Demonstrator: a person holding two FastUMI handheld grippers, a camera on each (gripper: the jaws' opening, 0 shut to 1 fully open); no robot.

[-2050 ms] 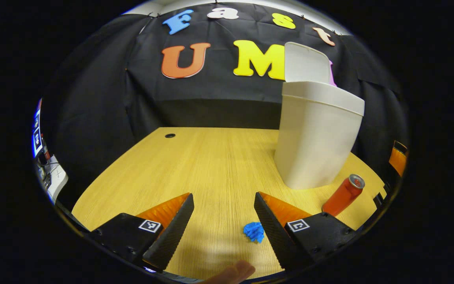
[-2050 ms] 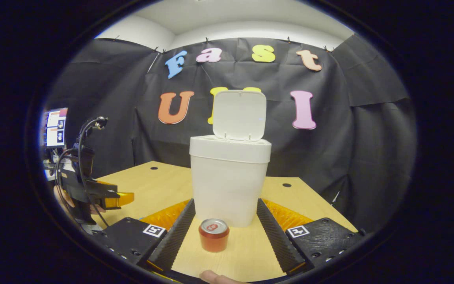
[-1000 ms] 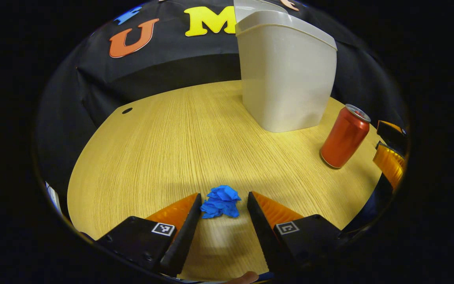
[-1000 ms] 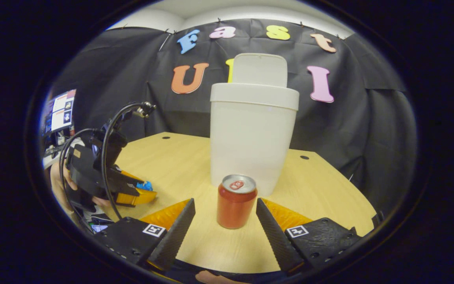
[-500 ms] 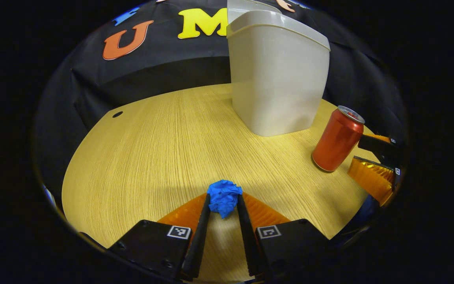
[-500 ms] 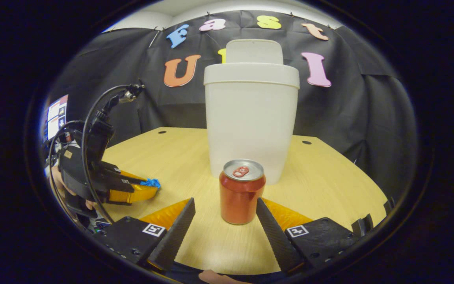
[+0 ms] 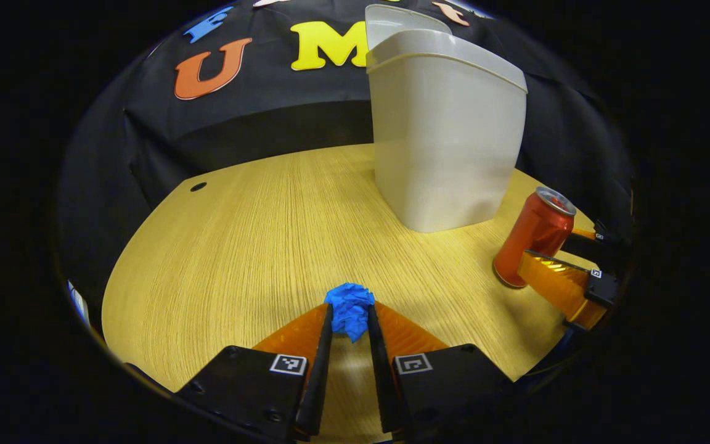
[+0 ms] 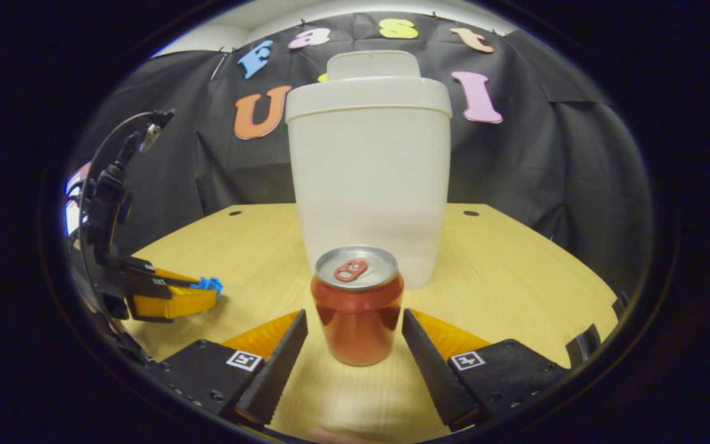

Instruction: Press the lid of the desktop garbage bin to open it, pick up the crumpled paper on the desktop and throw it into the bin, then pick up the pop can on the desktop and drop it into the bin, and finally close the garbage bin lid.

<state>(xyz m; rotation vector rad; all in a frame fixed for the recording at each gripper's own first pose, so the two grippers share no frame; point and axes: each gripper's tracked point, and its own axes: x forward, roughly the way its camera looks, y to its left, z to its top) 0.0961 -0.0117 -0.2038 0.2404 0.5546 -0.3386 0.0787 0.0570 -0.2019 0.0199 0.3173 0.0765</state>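
Light wooden worktop [image 7: 256, 246] is carrying the tall white plastic bin [image 7: 447, 129], its lid [image 8: 373, 63] standing open to receive rubbish. Left of the bin, the left hand-held gripper [image 7: 349, 324] is pinching the crumpled blue paper [image 7: 350, 308] for lifting, while the right hand-held gripper [image 8: 355, 339] is spreading wide around the red pop can [image 8: 357, 305] just before the bin, untouched.

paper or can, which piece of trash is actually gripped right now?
The blue crumpled paper: the left gripper is shut on it. The red can stands free between the open fingers of the right gripper.

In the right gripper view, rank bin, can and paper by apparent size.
1. Bin, largest.
2. Can, though it sits nearest the camera.
3. Paper, smallest; partly hidden in the left gripper.
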